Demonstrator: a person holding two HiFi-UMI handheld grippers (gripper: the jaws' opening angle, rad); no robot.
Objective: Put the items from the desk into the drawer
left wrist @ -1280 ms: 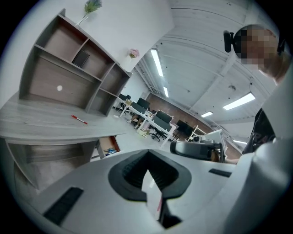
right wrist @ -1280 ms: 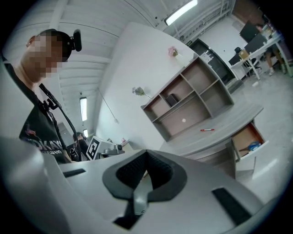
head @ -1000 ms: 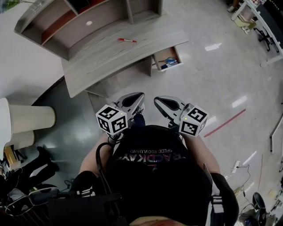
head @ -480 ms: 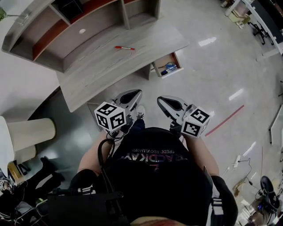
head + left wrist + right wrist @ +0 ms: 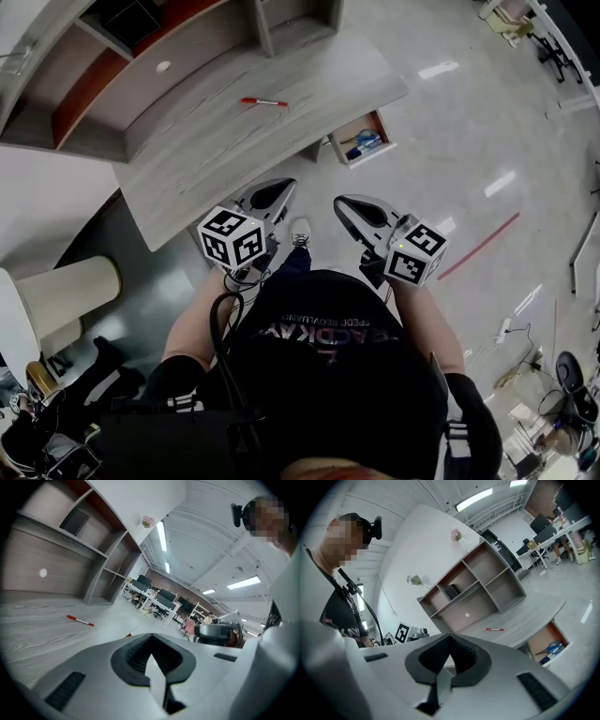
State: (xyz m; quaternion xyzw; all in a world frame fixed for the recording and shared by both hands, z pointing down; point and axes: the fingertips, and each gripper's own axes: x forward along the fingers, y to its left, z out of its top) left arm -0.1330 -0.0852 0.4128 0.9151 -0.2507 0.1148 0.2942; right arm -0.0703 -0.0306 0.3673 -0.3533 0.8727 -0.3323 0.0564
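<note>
A red pen (image 5: 264, 101) lies alone on the grey wood desk (image 5: 187, 159), which fills the upper left of the head view. At the desk's right end a drawer (image 5: 361, 138) stands pulled out, with blue-handled items inside. My left gripper (image 5: 284, 187) is held in front of the desk's near edge, shut and empty. My right gripper (image 5: 343, 202) is beside it over the floor, also shut and empty. The left gripper view has the pen (image 5: 79, 620) ahead past the shut jaws. In the right gripper view the pen (image 5: 494, 629) and the open drawer (image 5: 548, 648) lie ahead.
A shelf unit (image 5: 169, 37) rises along the desk's far side. A cream cylinder (image 5: 66, 286) stands on the floor at left. A red line (image 5: 478, 248) crosses the glossy floor at right. Cables and gear lie at the lower corners.
Both grippers have moved forward toward the desk, which now sits closer and larger in the head view. Their jaws stayed shut.
</note>
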